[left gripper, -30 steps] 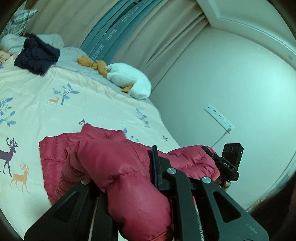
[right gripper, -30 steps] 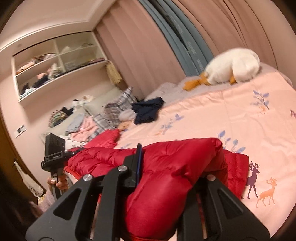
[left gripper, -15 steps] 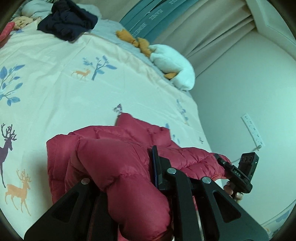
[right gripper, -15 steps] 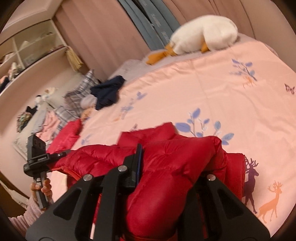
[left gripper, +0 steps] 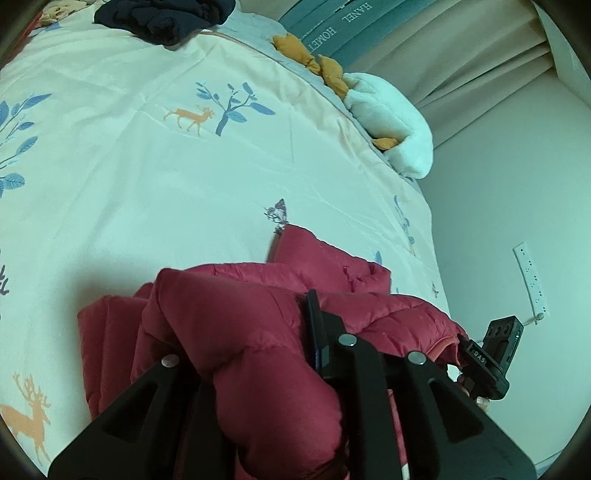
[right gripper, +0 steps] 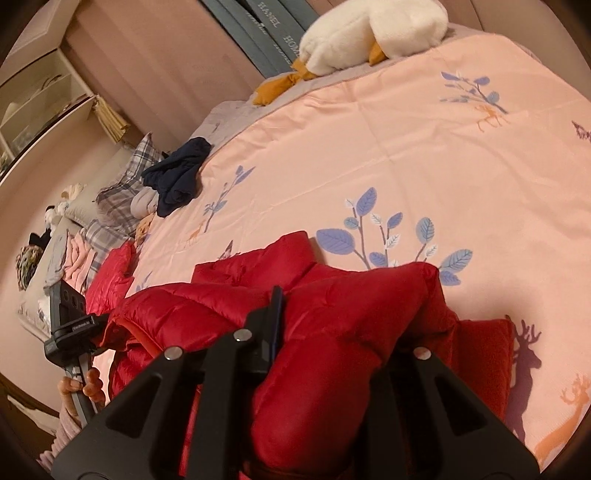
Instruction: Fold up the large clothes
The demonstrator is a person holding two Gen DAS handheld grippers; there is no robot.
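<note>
A red puffy down jacket lies bunched on the bed at the near edge; it also shows in the right wrist view. My left gripper is shut on a thick fold of the jacket, one end of it. My right gripper is shut on the fold at the other end. Each gripper shows in the other's view: the right one at the far right, the left one at the far left. The fingertips are buried in the padding.
The bed cover with deer and leaf prints stretches ahead. A white plush goose lies at the far side by the curtain. A dark navy garment and more clothes lie by the pillows. A wall with a power strip flanks the bed.
Both grippers have tipped down and moved forward over the bed with the jacket held. The folded jacket now sits lower on the cover and more of the bedspread fills the views.
</note>
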